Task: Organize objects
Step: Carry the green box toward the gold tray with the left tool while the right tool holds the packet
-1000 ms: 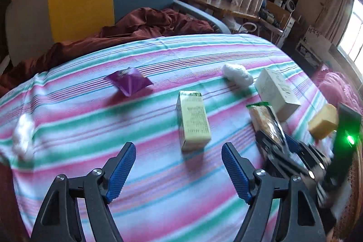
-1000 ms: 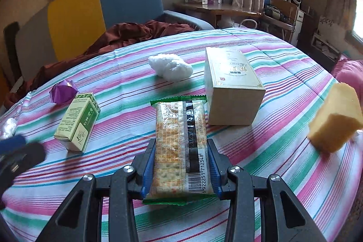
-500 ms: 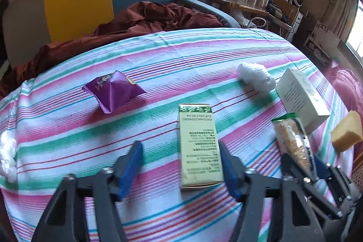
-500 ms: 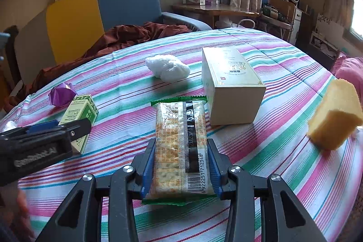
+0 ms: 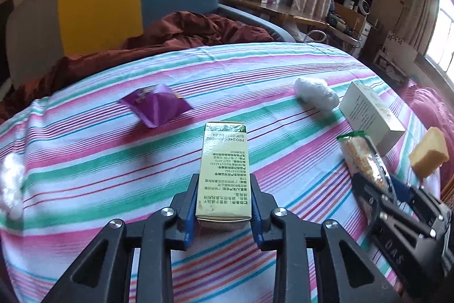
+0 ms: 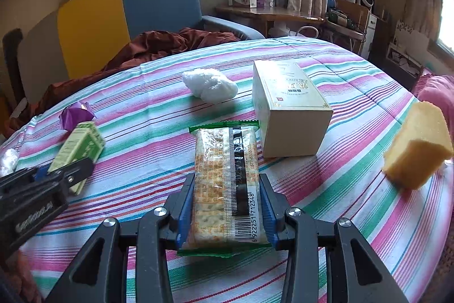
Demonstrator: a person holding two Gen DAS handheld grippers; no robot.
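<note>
- The left tongs [image 5: 224, 206] have just closed and now squeeze the near end of the small green and cream cardboard box [image 5: 224, 169] on the striped worktop [image 5: 85, 161].
- The right tongs [image 6: 225, 213] hold the clear cracker packet [image 6: 225, 178] by its near end.

Green carton [image 5: 224, 172], top face, print runs upside down to the left wrist view: "EXP 2027.06.24", with a code line above it, partly legible, "PRO2465…R002". Remaining small lines illegible. Cracker packet [image 6: 227, 183], barcode digits "6 922251 712348" along its right edge; a date beginning "2025" on the black strip. Beige box [image 6: 289, 104]: print too small to read.
</note>
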